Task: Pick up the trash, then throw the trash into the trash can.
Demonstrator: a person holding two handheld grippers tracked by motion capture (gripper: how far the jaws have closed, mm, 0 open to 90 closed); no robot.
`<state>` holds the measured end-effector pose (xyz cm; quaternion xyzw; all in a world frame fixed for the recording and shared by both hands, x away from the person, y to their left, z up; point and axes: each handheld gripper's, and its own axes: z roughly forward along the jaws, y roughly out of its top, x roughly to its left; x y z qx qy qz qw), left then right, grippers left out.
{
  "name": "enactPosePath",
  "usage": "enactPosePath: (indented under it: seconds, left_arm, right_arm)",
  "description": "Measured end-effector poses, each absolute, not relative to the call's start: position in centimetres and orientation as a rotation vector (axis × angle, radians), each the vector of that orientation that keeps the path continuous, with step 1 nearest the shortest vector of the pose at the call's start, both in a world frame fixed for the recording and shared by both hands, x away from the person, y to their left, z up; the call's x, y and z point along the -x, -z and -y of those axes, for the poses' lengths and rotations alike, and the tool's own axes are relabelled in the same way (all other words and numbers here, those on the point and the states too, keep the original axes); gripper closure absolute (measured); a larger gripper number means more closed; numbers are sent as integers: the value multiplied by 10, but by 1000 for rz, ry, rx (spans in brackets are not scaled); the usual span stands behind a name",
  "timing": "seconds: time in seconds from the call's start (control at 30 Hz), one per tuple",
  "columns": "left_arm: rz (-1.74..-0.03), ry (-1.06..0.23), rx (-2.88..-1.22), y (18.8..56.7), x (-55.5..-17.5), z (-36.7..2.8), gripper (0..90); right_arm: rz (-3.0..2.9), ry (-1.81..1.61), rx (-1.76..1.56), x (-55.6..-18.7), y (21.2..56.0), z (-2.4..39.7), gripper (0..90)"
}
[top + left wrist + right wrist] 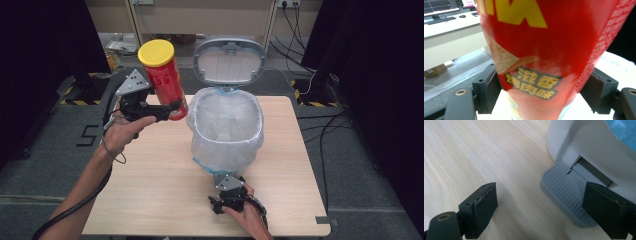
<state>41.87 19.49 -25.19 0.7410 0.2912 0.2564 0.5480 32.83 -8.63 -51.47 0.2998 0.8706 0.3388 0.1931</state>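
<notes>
Above the left part of a pale wooden table point(165, 195), the left gripper point(172, 107) holds one tall red crisp tube point(167, 82) in the air, its jaws pressed against the tube's lower end; the yellow lid point(156, 52) points up and the tube leans slightly. In the left gripper view the tube point(544, 50) sits squarely between both black pads. It is just left of, and higher than, the rim of one white pedal bin point(227, 125), lined with a thin plastic bag, whose grey lid point(230, 60) stands raised.

The tube is probably light cardboard, stiff yet crushable, with a glossy and somewhat slippery skin (a low grip leaves it top-heavy, so a hold nearer the middle would likely be steadier).

At the near edge, the right gripper point(227, 200) rests low by the bin's foot. In the right gripper view its jaws stand wide apart holding nothing, one of them over the ribbed grey pedal point(564, 192).

Count: one tube, one bin, one pedal, two grippers.
</notes>
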Motion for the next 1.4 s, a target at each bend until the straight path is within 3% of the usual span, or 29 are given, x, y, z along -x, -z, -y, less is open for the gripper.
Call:
enactPosePath:
  seconds: [0.8,1.4]
  left_arm:
    - [-586,-516,-1802,249,-430,-126,239]
    - [-570,-453,-1850,260,-439,-95,238]
  right_arm:
    - [-2443,-958,-838,-328,515,87,128]
    - [-2448,-962,-834,-328,515,87,128]
